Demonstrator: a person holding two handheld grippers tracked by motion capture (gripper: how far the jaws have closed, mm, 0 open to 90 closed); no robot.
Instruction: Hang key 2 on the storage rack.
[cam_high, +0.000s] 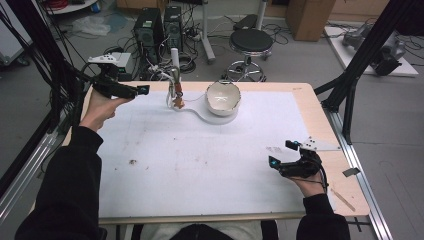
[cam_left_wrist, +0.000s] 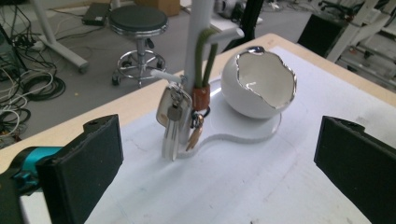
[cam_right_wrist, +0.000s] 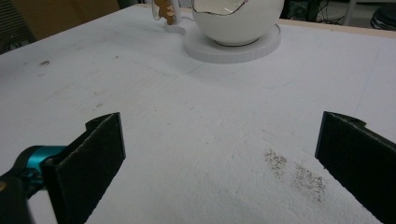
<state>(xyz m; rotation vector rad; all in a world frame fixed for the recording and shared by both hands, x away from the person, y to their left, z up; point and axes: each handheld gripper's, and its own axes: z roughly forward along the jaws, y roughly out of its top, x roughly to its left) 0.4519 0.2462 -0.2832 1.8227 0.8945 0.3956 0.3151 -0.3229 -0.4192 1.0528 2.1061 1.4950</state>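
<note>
1. While both grippers hang in the air with nothing in them, the table (cam_high: 310, 107) carries a white mat (cam_high: 200, 160), stained in spots, that covers most of its top.
2. White stand base (cam_high: 216, 119): flat plate at the far middle of the mat, with a round end and a narrow tongue that runs left to the post.
3. White bowl (cam_high: 223, 97): egg-shaped with a jagged silver rim, sits on the round end of the base, opening tilted toward the person.
4. Post (cam_left_wrist: 198, 32): white, upright, rises from the tongue just left of the bowl, with short pegs sticking out.
5. Left gripper (cam_high: 136, 91): held up left of the post, near it but not touching, aimed at it; in the left gripper view its jaws stand wide apart and empty, framing the keys and bowl.
6. Right gripper (cam_high: 282, 155): well away from the bowl, at the near right of the mat, low over it; jaws spread wide, empty, pointed toward the bowl.
7. Key bunch (cam_left_wrist: 173, 119): hangs against the post from a peg, left of the bowl, tips close to the base.
8. Green loop (cam_left_wrist: 205, 58): over the upper peg, with a brown tab (cam_left_wrist: 200, 99) and a small brown charm below, just beside the keys.
</note>
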